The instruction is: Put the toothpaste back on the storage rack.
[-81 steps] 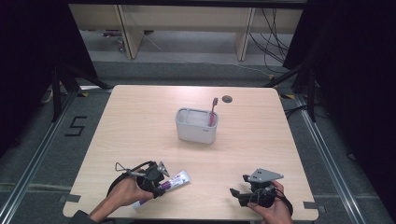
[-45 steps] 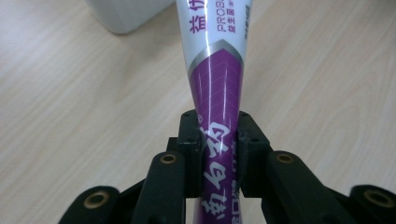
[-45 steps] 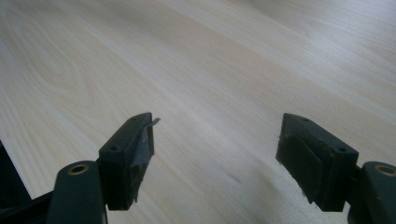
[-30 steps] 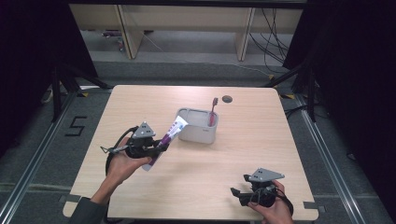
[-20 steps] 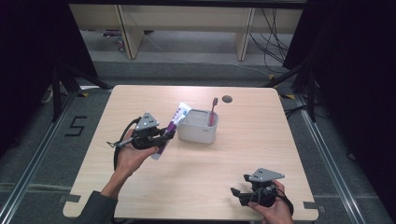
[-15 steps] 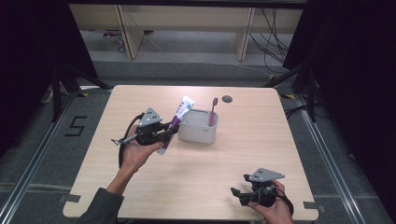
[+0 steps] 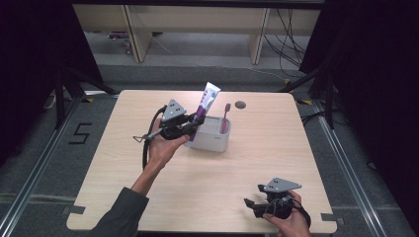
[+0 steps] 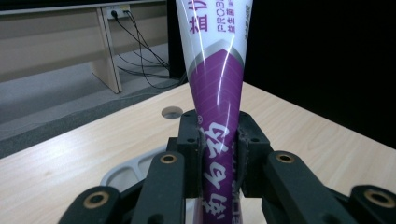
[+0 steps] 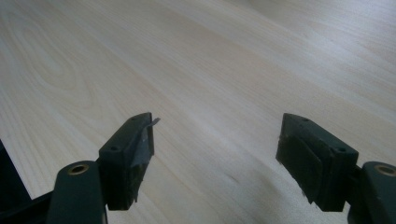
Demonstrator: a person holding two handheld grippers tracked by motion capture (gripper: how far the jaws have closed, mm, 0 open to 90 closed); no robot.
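Left claw clamps the purple-and-white toothpaste tube near its lower end; tube stands almost upright, crimped end up, at the left rim of the grey holder mid-tabletop. Red toothbrush already stands inside, right of the tube. Judgement: carry the tube's lower end over the open compartment, keep it vertical, lower until it seats, then release; steer clear of the brush. Right claw rests wide, empty, at the near right.
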